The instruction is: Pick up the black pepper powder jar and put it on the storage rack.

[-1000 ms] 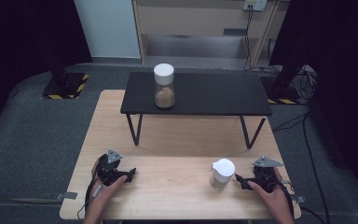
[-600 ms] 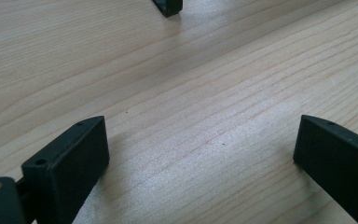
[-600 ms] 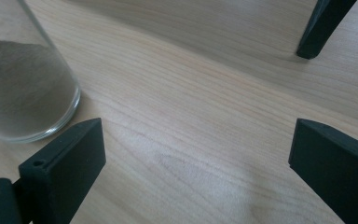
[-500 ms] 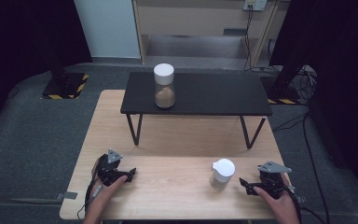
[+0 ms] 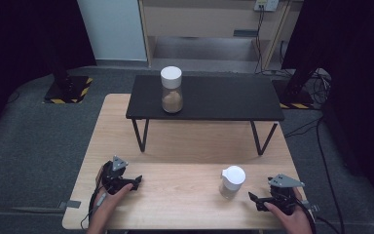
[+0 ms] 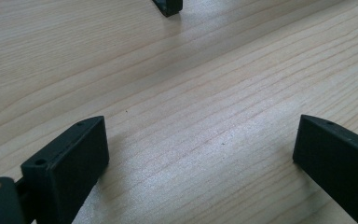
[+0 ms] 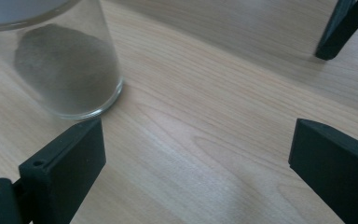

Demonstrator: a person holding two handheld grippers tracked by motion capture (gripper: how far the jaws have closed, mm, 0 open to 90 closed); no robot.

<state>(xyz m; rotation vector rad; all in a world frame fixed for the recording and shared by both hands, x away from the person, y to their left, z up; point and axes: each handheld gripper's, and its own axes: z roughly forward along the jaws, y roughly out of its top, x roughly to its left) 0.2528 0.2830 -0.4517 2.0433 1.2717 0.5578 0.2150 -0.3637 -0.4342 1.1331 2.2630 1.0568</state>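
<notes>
Jars carry no label or writing that can be read. The near jar (image 5: pixel 233 182) (white lid, brownish powder) stands at the lower right of the high view, just beside the right gripper (image 5: pixel 256 199), apart from it. That gripper's jaws stand wide apart, empty. The left gripper (image 5: pixel 135 181), lower left, likewise gapes over bare wooden table (image 5: pixel 185 146). A second jar (image 5: pixel 171 89) stands on the black shelf (image 5: pixel 214 97), upper centre.

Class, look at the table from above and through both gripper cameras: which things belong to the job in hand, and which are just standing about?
In the job:
- right gripper, jaws open, empty
- near jar with white lid, just beside that gripper's jaws

Standing about:
- left gripper, open, resting on the wooden table
- far jar on the black stand
</notes>
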